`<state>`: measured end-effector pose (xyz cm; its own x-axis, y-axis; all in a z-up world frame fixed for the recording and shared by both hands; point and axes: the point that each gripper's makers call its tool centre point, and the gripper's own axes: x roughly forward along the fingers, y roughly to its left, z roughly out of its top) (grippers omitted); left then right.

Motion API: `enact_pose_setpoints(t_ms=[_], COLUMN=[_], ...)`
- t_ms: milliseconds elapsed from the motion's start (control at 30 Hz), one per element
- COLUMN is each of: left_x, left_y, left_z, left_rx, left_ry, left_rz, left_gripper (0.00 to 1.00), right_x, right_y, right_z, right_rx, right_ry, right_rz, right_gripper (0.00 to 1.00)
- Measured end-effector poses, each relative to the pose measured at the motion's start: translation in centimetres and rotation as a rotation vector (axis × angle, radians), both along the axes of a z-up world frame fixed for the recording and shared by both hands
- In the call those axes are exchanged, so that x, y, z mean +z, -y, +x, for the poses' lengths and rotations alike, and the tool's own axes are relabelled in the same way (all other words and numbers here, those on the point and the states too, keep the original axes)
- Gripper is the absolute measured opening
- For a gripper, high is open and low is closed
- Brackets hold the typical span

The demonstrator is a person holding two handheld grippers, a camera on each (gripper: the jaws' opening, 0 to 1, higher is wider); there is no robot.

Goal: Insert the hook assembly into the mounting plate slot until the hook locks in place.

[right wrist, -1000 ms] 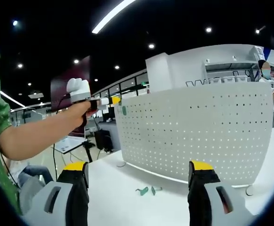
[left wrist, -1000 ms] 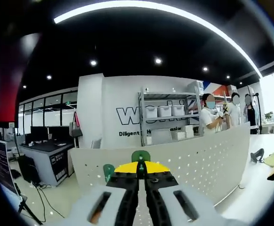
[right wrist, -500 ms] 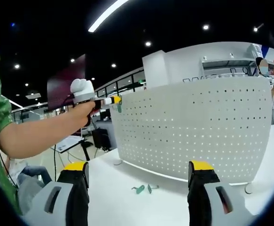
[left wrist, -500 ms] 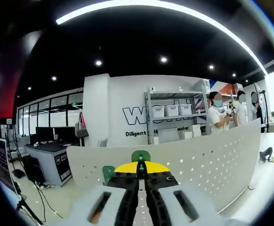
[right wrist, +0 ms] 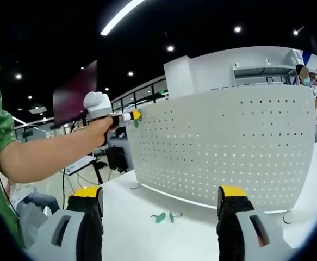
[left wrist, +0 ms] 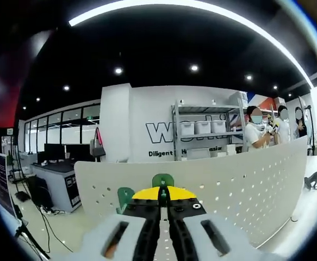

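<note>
In the left gripper view my left gripper (left wrist: 163, 197) is shut on a green hook (left wrist: 162, 180), held right at the top edge of the white perforated plate (left wrist: 240, 185). A second green hook (left wrist: 125, 194) shows just left of the tips. In the right gripper view the left gripper (right wrist: 132, 116), held by a person's hand (right wrist: 95, 129), touches the upper left corner of the perforated plate (right wrist: 229, 147). My right gripper (right wrist: 161, 204) stands open, jaws wide apart, above the white table. Two green hooks (right wrist: 163, 217) lie on the table in front of the plate.
The white table (right wrist: 147, 234) carries the upright plate. Behind it are metal shelves with white bins (left wrist: 199, 128), several people (left wrist: 256, 130) at the right, and desks with monitors (left wrist: 55, 155) at the left. A person's arm (right wrist: 38, 157) crosses the left of the right gripper view.
The left gripper with its green hook has moved closer to the plate's top left corner. The right gripper has stayed open and nearly still.
</note>
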<state>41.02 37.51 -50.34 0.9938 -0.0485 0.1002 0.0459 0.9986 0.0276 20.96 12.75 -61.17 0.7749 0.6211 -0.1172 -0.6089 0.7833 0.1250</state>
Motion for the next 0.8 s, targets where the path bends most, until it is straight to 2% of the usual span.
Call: enact_pose_setpoints(t_ms=[800], left_x=[-0.67], left_y=[0.11], left_z=[0.72], left_rx=[-0.007], left_ry=[-0.009], left_rz=[-0.002], left_gripper=[0.03], right_x=[-0.39], right_y=[0.44], right_z=[0.14], right_rx=[-0.016], right_ry=[-0.012], right_rz=[-0.005], right_gripper=[0.88])
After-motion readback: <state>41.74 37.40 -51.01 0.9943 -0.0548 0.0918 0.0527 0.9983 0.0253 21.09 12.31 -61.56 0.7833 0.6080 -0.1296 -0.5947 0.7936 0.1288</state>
